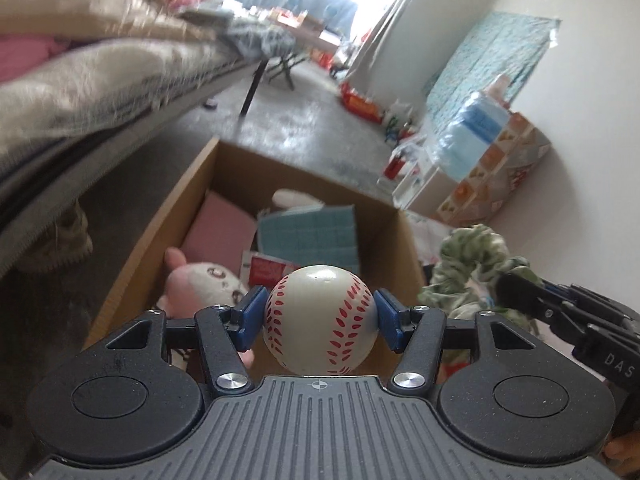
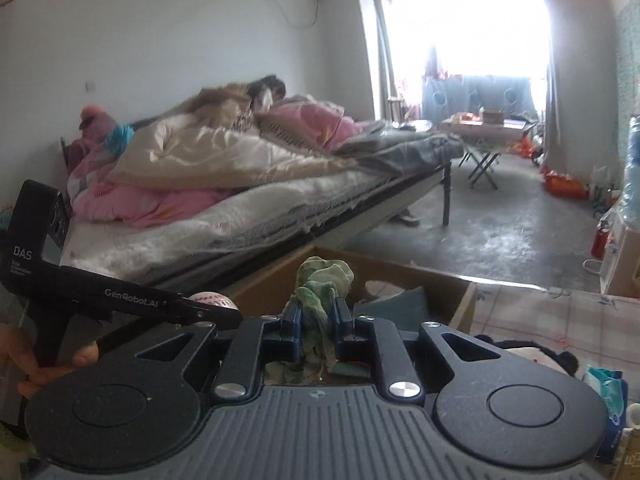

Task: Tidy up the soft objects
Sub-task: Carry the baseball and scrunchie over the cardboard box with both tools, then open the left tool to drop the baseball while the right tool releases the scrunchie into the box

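The right gripper [image 2: 316, 330] is clamped on a bunched green cloth [image 2: 320, 292], whose top stands up above the blue finger pads [image 2: 291, 330] while the rest hangs down between them. Just beyond lies an open cardboard box [image 2: 276, 276] with a teal sheet [image 2: 404, 306] inside. At the left, the left gripper [image 2: 216, 310] reaches in, with a baseball [image 2: 212, 300] showing at its tip; whether it is closed on it cannot be told. A bed [image 2: 224, 216] piled with pink and cream quilts fills the middle, and a black-and-white plush toy [image 2: 532, 354] lies at the right.
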Motion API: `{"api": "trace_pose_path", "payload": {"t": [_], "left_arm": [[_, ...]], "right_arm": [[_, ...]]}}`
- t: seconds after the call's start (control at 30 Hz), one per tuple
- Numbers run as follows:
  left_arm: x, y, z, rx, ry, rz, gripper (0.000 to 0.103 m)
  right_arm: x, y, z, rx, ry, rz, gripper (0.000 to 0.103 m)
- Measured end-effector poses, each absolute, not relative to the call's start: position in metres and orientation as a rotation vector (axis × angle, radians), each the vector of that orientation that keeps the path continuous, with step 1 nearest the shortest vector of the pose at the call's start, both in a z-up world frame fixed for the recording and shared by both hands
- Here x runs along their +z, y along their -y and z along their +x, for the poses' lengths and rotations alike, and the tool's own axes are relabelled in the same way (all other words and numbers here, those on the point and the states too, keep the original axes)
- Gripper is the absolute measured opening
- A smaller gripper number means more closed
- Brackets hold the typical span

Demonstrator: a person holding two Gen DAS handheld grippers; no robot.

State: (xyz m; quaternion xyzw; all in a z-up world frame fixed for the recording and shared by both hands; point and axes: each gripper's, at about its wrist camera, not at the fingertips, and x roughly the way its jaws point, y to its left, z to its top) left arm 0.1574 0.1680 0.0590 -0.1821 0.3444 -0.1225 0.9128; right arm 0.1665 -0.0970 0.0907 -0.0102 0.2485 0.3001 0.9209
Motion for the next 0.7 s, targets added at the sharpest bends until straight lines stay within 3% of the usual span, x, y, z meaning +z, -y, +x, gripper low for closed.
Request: {"api": "trace_pose_path", "payload": {"t": [0.33, 0.7], "left_arm": [[-0.024, -0.184, 0.238, -0.231, -1.005, -0.501, 0.059], [-0.035, -0.167, 0.259, -0.248, -1.099, -0.465, 0.06]], "right_arm": [[0.028, 0.027, 0.24, 0.647, -0.841, -0.269, 0.016], [0.005, 0.007, 0.261, 0.634, -0.949, -0.402, 0.018]]}}
